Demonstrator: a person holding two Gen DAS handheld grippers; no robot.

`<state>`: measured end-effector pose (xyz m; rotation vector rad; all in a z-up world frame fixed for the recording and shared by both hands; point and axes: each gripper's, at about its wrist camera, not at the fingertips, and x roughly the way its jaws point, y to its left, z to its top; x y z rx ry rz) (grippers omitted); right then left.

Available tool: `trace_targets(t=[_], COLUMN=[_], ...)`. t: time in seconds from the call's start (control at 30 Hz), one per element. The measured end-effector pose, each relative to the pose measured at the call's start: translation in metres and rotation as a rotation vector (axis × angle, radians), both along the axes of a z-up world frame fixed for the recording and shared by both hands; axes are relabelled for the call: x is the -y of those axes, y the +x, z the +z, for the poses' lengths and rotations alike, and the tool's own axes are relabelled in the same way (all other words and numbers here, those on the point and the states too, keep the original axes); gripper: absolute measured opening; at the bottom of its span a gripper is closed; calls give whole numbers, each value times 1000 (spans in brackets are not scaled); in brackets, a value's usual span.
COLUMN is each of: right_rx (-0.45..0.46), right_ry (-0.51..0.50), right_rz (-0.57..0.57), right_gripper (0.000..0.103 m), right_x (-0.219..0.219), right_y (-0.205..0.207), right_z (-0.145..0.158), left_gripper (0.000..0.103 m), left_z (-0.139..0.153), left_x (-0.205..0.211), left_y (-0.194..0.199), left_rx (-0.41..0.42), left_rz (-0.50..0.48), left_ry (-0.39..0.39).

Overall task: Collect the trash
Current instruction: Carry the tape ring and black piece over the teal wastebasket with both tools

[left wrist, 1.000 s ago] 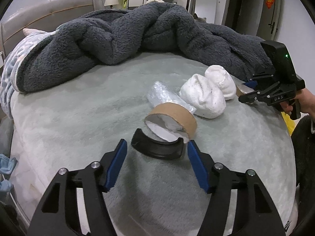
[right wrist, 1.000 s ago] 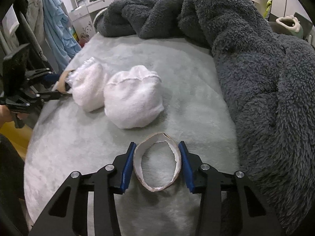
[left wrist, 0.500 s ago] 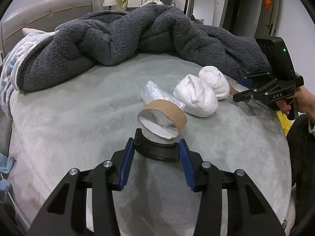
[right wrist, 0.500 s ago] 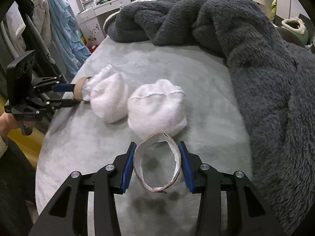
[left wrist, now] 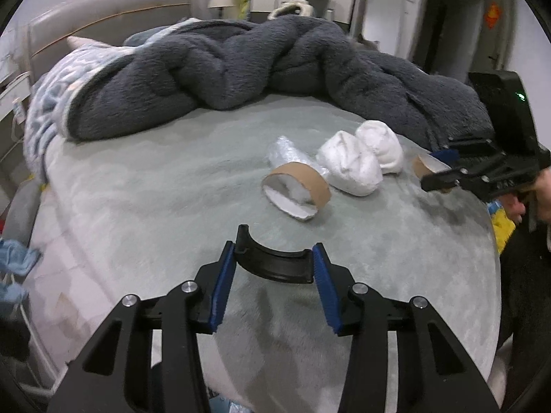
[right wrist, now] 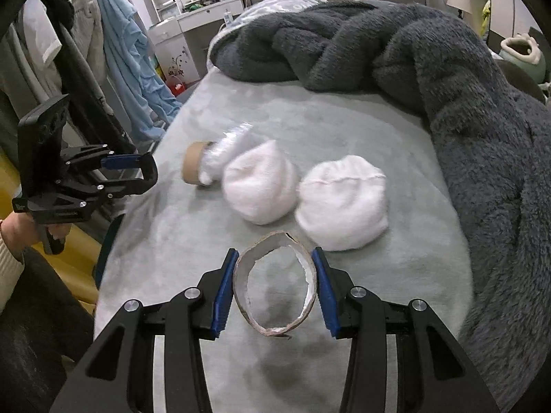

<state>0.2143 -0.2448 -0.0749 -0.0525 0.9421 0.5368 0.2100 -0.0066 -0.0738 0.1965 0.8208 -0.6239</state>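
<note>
My left gripper is shut on a curved black plastic piece and holds it above the grey-green bed cover. My right gripper is shut on a squashed cardboard tape ring, held just above the bed; this ring also shows in the left wrist view. A second cardboard ring lies on the bed with crumpled clear plastic behind it. Two white balled socks lie beside it. The left gripper also shows in the right wrist view at the bed's left edge.
A heaped dark grey fleece blanket covers the far side of the bed and runs down its right side in the right wrist view. Clothes hang left of the bed. A yellow thing lies past the bed's edge.
My left gripper closed on the black piece and lifted it back away from the cardboard ring. My right gripper lifted back with its ring in it.
</note>
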Motion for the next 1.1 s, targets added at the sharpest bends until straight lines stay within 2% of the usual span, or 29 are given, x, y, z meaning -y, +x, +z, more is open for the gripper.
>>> trace_targets(t=[0.2, 0.33, 0.5, 0.63, 0.87, 1.1], right_rx=[26, 40, 62, 66, 83, 104], right_ry=[6, 19, 52, 66, 101, 104], right_rz=[13, 24, 40, 66, 98, 147], right_gripper=[44, 44, 44, 44, 44, 44], right_x=[-35, -59, -80, -94, -118, -146], right_y=[-15, -24, -28, -31, -35, -39], right_z=[7, 11, 25, 29, 42, 51], left_gripper=[48, 48, 48, 48, 48, 48], left_z=[16, 21, 27, 35, 41, 27], left_x=[-11, -12, -11, -26, -61, -92], left_y=[-16, -26, -35, -45, -65, -77], left_rx=[14, 27, 52, 52, 7, -56], left_rz=[71, 114, 166, 229, 385, 527], left_ry=[-29, -9, 59, 63, 31, 20])
